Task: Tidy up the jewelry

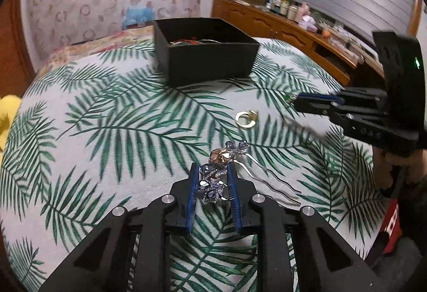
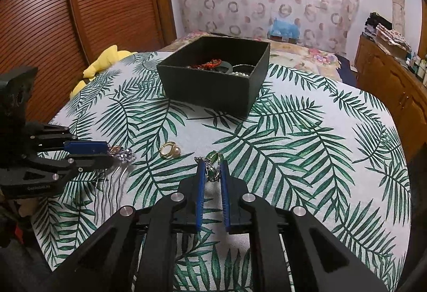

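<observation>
Left gripper (image 1: 212,171) clenched on the jewelled hair comb (image 1: 217,171), blue fingers (image 1: 192,193) pinching its ornament, prongs trailing on the counter (image 1: 106,110). Right gripper (image 2: 212,166) clamped on a green pendant (image 2: 213,158) with chain. Both low and angled, likely for lifting toward the black box (image 2: 213,86). Gold ring (image 2: 169,150) lying loose between. Box contents mostly hidden; pendant's shape hard to make out.
</observation>
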